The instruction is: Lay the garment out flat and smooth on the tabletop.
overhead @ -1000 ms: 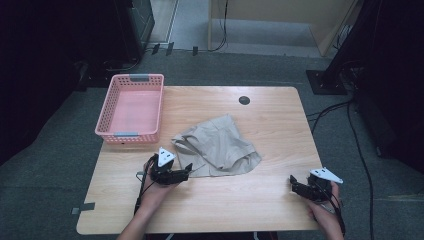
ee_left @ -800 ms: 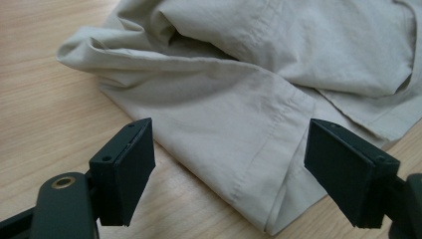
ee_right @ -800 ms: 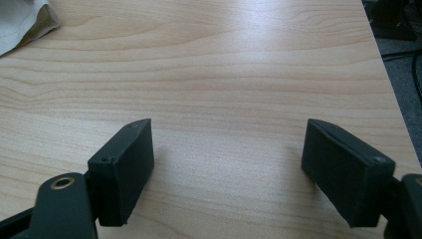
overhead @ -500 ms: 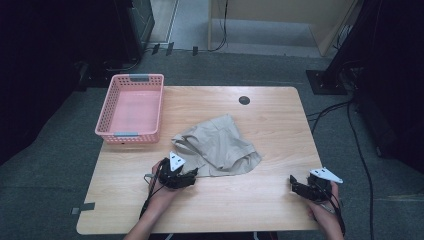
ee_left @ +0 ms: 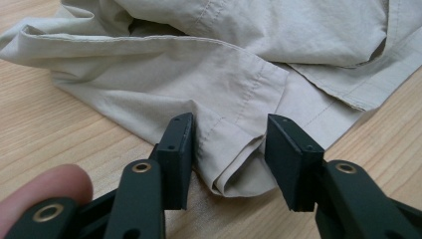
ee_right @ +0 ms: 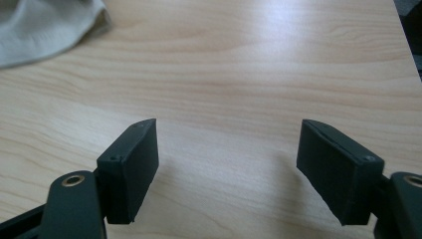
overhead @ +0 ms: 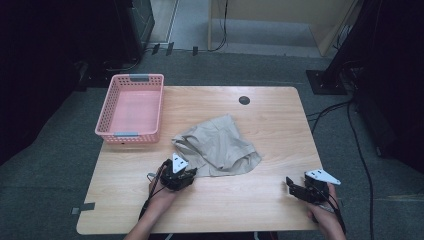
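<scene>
A crumpled beige garment (overhead: pixel 220 147) is seen at centre frame in the high view, spread on the wooden table (overhead: pixel 260 215). The left gripper (overhead: pixel 189 171) is placed at the garment's lower-left edge, just below centre-left of frame, held by a hand (overhead: pixel 162 192) entering from the bottom.

In the left gripper view, a folded hem corner of the garment (ee_left: pixel 239 169) lies between the two black jaws at lower centre. The jaws have just been closing, w/ the cloth between them; the left jaw appears to touch the fabric, while a small gap is seen at the right jaw, so the cloth isn't clamped yet. A fingertip (ee_left: pixel 47 186) shows at lower left.

The right gripper (overhead: pixel 291 184) is held at lower right of the high view, near the table's front edge, well apart from the garment. In the right gripper view its jaws stand wide w/ bare tabletop between them; a bit of garment (ee_right: pixel 45 27) is seen at upper left.

A pink basket (overhead: pixel 131 134) sits at upper left of the table, near the garment but apart.
</scene>
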